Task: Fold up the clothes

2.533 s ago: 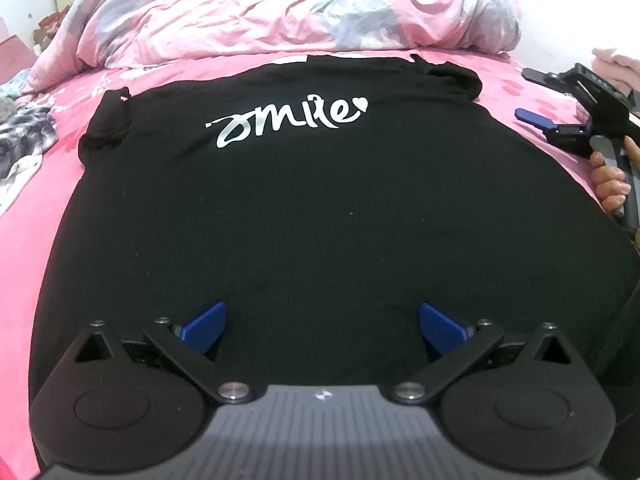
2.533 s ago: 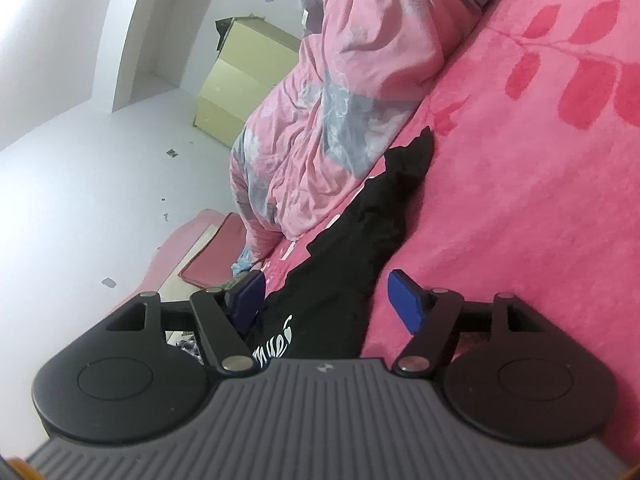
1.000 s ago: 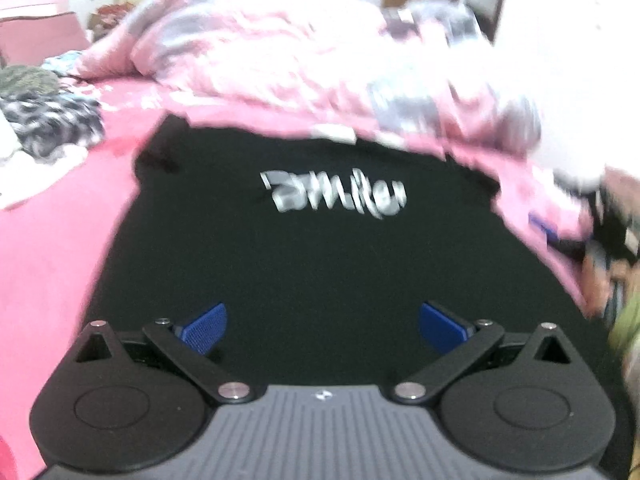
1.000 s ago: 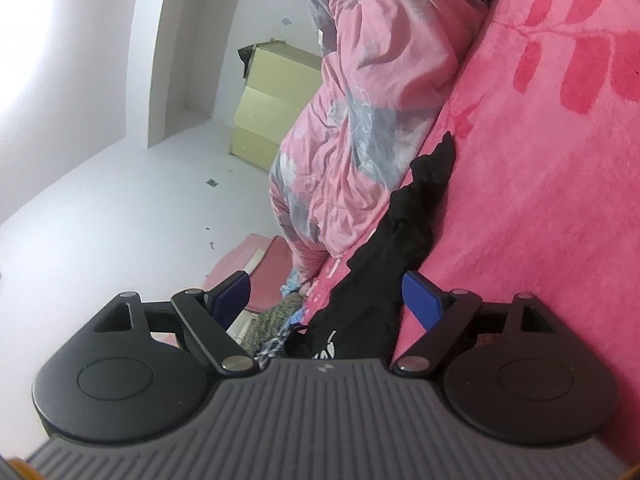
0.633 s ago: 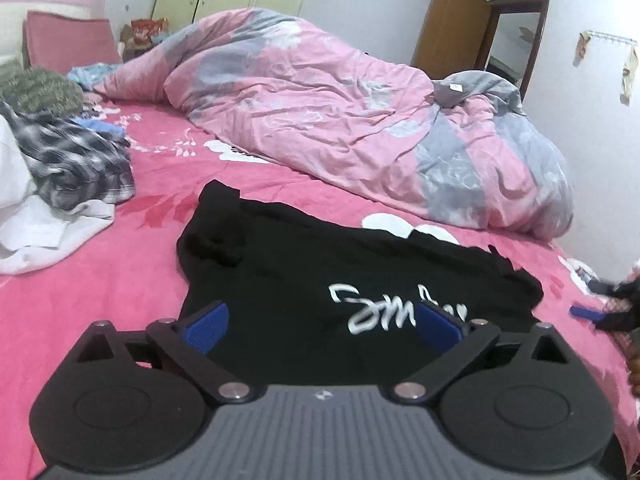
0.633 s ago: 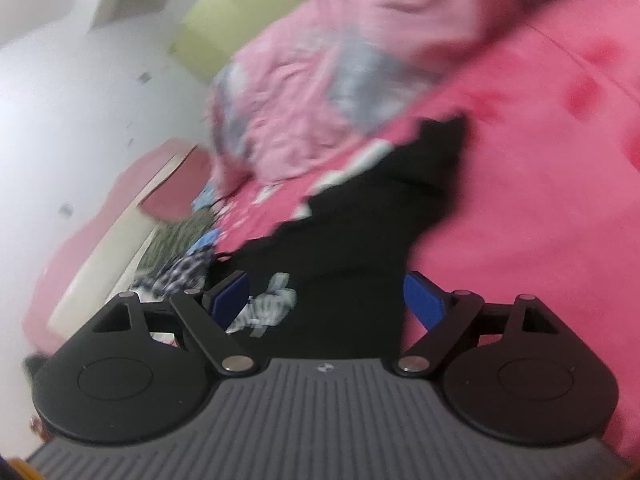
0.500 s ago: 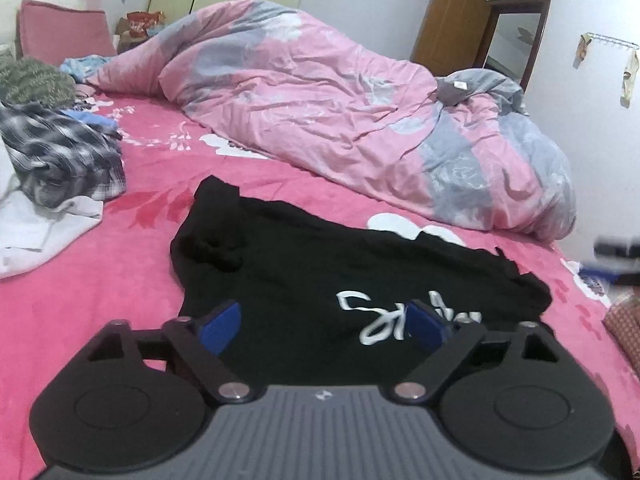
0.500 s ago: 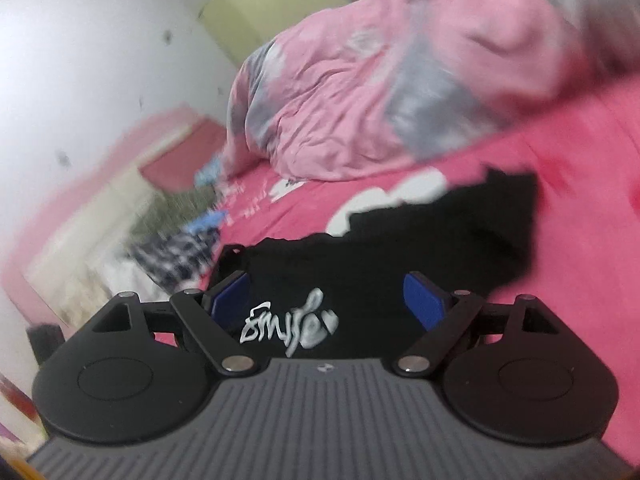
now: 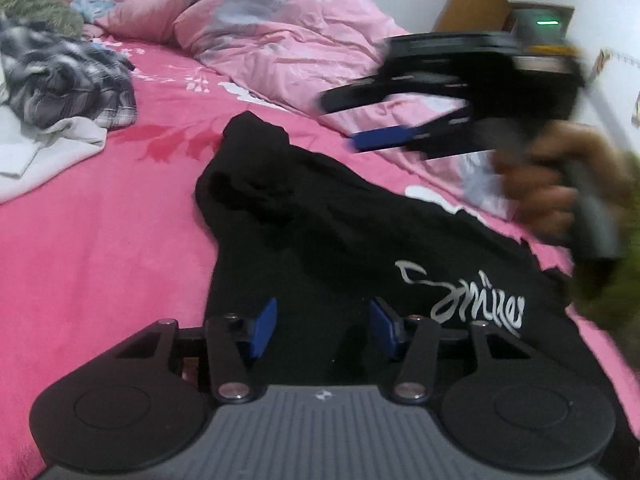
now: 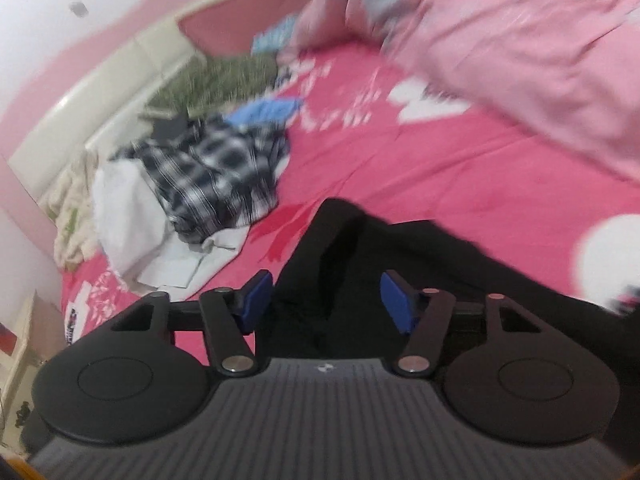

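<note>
A black T-shirt [image 9: 340, 248] with white script lies flat on the pink bed sheet [image 9: 100, 248]. Its bunched left sleeve [image 9: 252, 168] points toward the pillows. My left gripper [image 9: 323, 330] hovers over the shirt's near left part, open at a narrowed gap, with nothing between its blue pads. My right gripper [image 9: 356, 120], blurred and held by a hand [image 9: 536, 196], hangs open above the shirt's far edge. In the right wrist view the right gripper [image 10: 326, 306] is open just above the black sleeve [image 10: 336, 240].
A crumpled pink and grey duvet [image 9: 280, 32] fills the back of the bed. A plaid garment [image 9: 68, 76] on a white cloth [image 9: 44, 148] lies left of the shirt, with green and blue clothes [image 10: 224, 76] behind it near the headboard [image 10: 120, 76].
Both grippers swung toward the shirt's left sleeve and both jaw gaps narrowed. The right gripper came into the left view above the shirt, and its own view turned from wall to bed.
</note>
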`<state>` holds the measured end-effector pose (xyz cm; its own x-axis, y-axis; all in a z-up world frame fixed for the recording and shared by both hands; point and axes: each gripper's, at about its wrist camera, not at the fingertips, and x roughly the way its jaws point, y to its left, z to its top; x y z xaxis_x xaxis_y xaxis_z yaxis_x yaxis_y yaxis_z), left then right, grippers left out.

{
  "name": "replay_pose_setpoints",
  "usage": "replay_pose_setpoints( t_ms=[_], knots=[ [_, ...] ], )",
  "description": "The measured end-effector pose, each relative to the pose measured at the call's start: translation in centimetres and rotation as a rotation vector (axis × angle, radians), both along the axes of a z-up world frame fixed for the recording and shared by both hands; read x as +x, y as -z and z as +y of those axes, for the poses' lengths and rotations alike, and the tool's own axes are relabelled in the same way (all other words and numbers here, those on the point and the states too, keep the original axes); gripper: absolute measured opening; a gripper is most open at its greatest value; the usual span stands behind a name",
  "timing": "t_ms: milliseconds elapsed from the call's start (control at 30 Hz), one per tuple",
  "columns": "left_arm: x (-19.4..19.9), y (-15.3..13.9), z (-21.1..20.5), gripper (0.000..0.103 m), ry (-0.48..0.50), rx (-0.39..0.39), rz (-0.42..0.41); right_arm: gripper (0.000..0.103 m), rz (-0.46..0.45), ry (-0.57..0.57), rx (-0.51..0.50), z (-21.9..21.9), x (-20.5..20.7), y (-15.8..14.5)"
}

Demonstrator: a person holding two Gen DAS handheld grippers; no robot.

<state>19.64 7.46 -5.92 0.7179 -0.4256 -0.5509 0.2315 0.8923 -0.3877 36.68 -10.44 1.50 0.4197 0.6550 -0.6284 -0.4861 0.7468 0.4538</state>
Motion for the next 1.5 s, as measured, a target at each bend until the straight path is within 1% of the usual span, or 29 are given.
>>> replay_pose_setpoints(
  t_ms=[100, 167, 200, 233, 267, 333, 500, 667, 733, 767, 833, 900, 967, 1067, 1100, 1400, 1433, 1500],
  knots=[
    [-0.1, 0.1, 0.1, 0.052, -0.001, -0.001, -0.001, 0.054, 0.063, 0.000, 0.008, 3.2, 2.5, 1.7],
    [-0.1, 0.1, -0.1, 0.052, 0.000, 0.008, -0.004, 0.045, 0.104, 0.001, -0.004, 4.8, 3.9, 2.5],
    [-0.1, 0.1, -0.1, 0.052, 0.001, 0.013, -0.006, 0.034, 0.125, 0.000, -0.015, 5.4, 4.3, 2.8],
    [-0.2, 0.1, -0.1, 0.052, 0.002, 0.016, -0.007, 0.016, 0.141, -0.005, -0.025, 6.1, 4.6, 3.0],
    [-0.1, 0.1, -0.1, 0.052, 0.002, 0.014, -0.006, 0.009, 0.129, -0.034, -0.028, 7.0, 4.5, 2.8],
    [-0.1, 0.1, 0.0, 0.052, 0.002, 0.007, -0.002, 0.005, 0.104, -0.091, -0.034, 8.8, 4.2, 2.3],
    [-0.2, 0.2, 0.0, 0.052, 0.004, 0.002, -0.003, 0.005, 0.043, -0.237, -0.054, 13.3, 3.4, 1.1],
    [-0.2, 0.2, 0.0, 0.053, 0.007, -0.002, -0.006, 0.014, -0.010, -0.480, -0.236, 19.3, 1.0, 2.4],
    [-0.2, 0.2, 0.0, 0.054, 0.008, -0.003, -0.007, 0.025, -0.045, -0.472, -0.178, 17.7, 0.7, 0.6],
    [-0.2, 0.2, 0.0, 0.054, 0.009, -0.004, -0.007, 0.028, -0.063, -0.468, -0.149, 16.9, 0.5, -0.3],
    [-0.2, 0.2, 0.1, 0.055, 0.010, -0.006, -0.008, 0.041, -0.098, -0.459, -0.091, 15.2, 0.1, -2.1],
    [-0.2, 0.3, 0.1, 0.055, 0.011, -0.007, -0.009, 0.044, -0.133, -0.450, -0.033, 13.6, -0.3, -3.9],
    [-0.2, 0.3, 0.1, 0.055, 0.013, -0.009, -0.009, 0.045, -0.168, -0.440, 0.025, 12.0, -0.7, -5.7],
    [-0.2, 0.2, 0.0, 0.055, 0.012, -0.003, -0.010, 0.050, -0.222, -0.417, 0.107, 9.4, -1.1, -8.3],
    [-0.3, 0.2, 0.0, 0.055, 0.012, 0.000, -0.011, 0.051, -0.243, -0.361, 0.105, 7.5, -0.7, -8.8],
    [-0.2, 0.2, -0.2, 0.055, 0.011, 0.009, -0.011, 0.050, -0.086, 0.050, -0.169, -1.9, 4.6, -1.8],
    [-0.2, 0.2, -0.2, 0.055, 0.011, 0.009, -0.011, 0.050, -0.076, 0.084, -0.198, -2.7, 5.0, -1.1],
    [-0.2, 0.2, -0.2, 0.055, 0.011, 0.006, -0.010, 0.050, -0.135, 0.031, -0.248, -2.1, 3.6, -0.5]
  ],
)
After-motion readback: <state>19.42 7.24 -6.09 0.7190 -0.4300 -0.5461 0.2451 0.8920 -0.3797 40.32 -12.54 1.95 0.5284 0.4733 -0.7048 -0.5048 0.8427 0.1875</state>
